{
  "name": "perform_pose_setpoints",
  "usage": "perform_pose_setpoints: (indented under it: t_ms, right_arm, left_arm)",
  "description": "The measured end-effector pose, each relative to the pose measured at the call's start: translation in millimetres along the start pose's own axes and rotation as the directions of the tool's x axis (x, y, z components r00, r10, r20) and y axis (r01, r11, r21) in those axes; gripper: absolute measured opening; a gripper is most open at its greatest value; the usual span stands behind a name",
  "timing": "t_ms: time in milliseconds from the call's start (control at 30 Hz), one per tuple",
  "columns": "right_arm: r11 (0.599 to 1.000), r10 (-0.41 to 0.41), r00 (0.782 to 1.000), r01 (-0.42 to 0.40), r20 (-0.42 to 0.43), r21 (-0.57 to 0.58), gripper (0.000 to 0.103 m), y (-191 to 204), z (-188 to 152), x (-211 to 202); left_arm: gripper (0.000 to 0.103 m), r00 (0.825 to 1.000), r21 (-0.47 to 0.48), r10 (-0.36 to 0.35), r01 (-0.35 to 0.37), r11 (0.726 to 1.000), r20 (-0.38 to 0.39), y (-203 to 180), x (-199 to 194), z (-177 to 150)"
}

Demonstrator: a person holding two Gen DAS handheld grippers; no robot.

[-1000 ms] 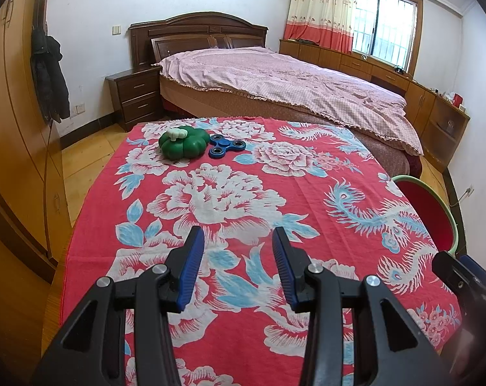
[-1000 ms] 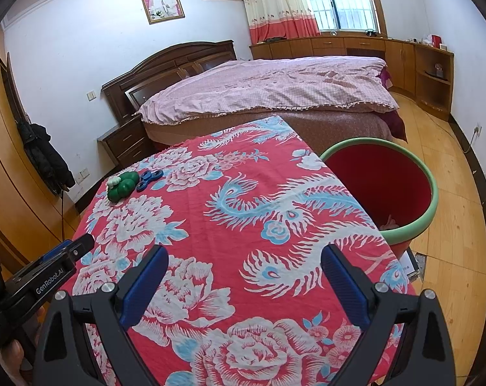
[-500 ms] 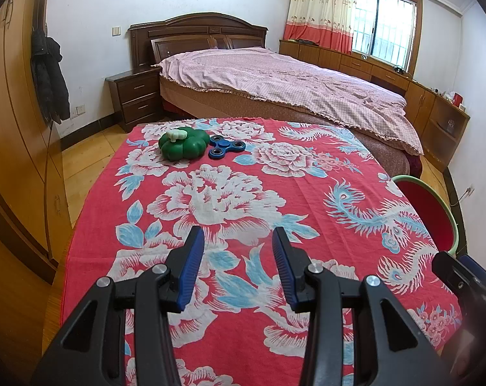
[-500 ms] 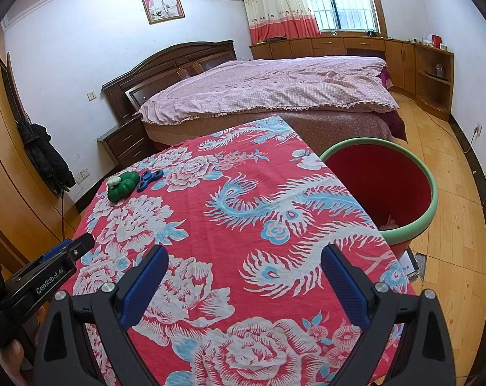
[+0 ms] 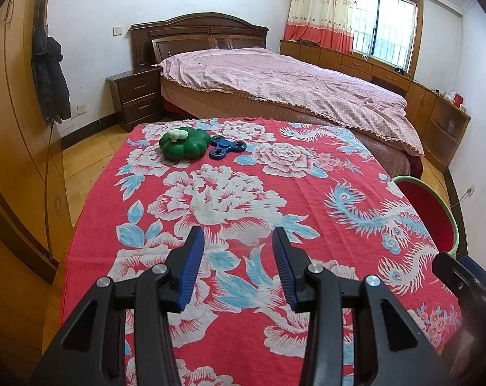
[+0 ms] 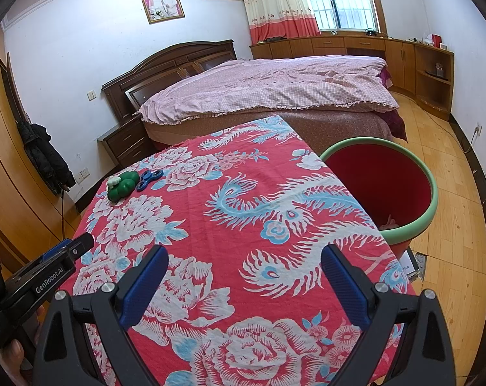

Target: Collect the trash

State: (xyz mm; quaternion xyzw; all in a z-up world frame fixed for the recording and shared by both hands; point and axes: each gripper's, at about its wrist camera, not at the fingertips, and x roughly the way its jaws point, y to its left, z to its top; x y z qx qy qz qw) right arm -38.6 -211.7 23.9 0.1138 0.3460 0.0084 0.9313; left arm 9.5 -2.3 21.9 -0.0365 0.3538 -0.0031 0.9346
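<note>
Floral tablecloth (image 5: 230, 193): green toy (image 5: 184, 143) touching blue spinner (image 5: 227, 148); bin (image 6: 431, 206) beside table.

The left black claw with blue ribbed pads (image 5: 238, 241) hangs over the near part of a bench draped in a red cloth printed with white peonies and blue phoenixes (image 5: 230, 199), its jaws apart with nothing between them. At the far left of the bench sit a green pumpkin-shaped plastic toy with a pale stem (image 5: 184, 143) and, touching it on its right, a blue three-lobed fidget spinner (image 5: 226, 148). Beside the bench's right edge stands a red bin with a light green rim (image 5: 431, 212). Beyond lies a wooden bed under a pink checked cover (image 5: 285, 83).
</note>
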Motion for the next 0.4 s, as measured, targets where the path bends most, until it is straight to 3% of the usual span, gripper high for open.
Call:
perform_pose_setpoints:
  t_ms: [400]
  right_arm:
    - [1.000, 0.003, 1.000, -0.003, -0.001, 0.000, 0.098, -0.6, -0.1, 0.5]
  left_arm:
    - [0.044, 1.000, 0.000, 0.004, -0.004, 1.000, -0.003, 0.2, -0.6, 0.8]
